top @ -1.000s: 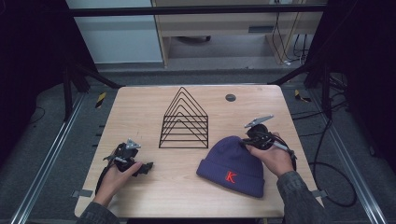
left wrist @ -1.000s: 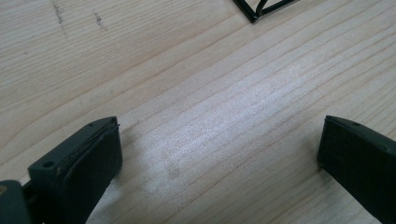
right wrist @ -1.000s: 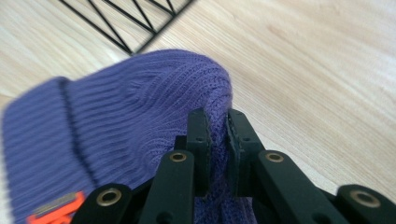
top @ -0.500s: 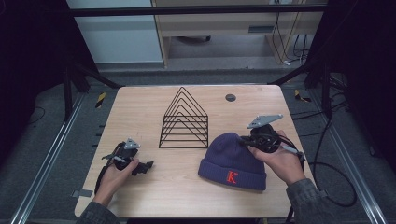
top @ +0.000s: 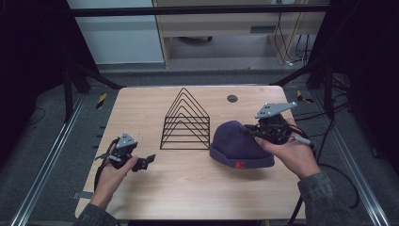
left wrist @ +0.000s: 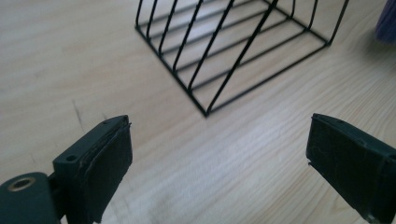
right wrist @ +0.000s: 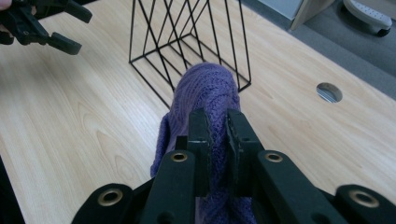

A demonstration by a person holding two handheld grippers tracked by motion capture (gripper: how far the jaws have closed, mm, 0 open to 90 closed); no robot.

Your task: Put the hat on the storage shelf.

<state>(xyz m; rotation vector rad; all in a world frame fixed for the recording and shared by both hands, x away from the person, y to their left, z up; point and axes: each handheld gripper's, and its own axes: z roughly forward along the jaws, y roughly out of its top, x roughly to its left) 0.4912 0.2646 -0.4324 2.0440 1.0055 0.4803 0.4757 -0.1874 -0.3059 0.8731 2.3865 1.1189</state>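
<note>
Right claw (right wrist: 217, 135) was clamped on the purple knitted beanie (top: 237, 141), which hung at 3 o'clock of the black wire triangular rack (top: 186, 121). Left claw (left wrist: 219, 158) stood wide, holding nothing, over the pale wooden worktop (top: 188, 188).

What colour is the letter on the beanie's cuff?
Red-orange, on the purple beanie; clearest in the high view.

Table (top: 188, 188) evenly lit, surroundings dark (soft shadows), close views sharp.
</note>
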